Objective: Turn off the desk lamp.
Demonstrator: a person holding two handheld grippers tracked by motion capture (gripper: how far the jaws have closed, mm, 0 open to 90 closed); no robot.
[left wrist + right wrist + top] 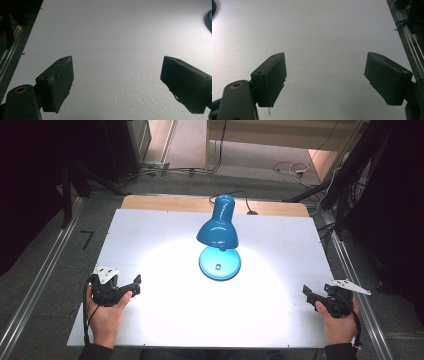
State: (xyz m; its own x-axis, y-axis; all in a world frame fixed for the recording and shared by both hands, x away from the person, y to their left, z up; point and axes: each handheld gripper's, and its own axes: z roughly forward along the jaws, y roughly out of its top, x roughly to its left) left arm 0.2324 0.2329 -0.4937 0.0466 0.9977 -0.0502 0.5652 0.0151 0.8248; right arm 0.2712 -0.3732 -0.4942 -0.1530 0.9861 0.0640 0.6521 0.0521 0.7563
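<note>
A blue desk lamp [218, 231] stands in the middle of the white table [280, 240], lit, with its round base [220, 264] toward me and its shade bent down over it. My left gripper [133, 285] rests at the table's near left, held in a hand, its jaws wide apart over bare table. In the left gripper view the gripper [117, 82] is open, and a sliver of the lamp base [209, 20] sits at the upper right edge. My right gripper [311, 296] lies at the near right, also open [325, 80] with nothing between its jaws.
The lamp's black cable [240, 195] runs off the far edge of the table. Metal rails [35, 285] flank the table on both sides. Cables lie on the floor [290, 167] beyond the table, and a bright pool of light covers the table centre.
</note>
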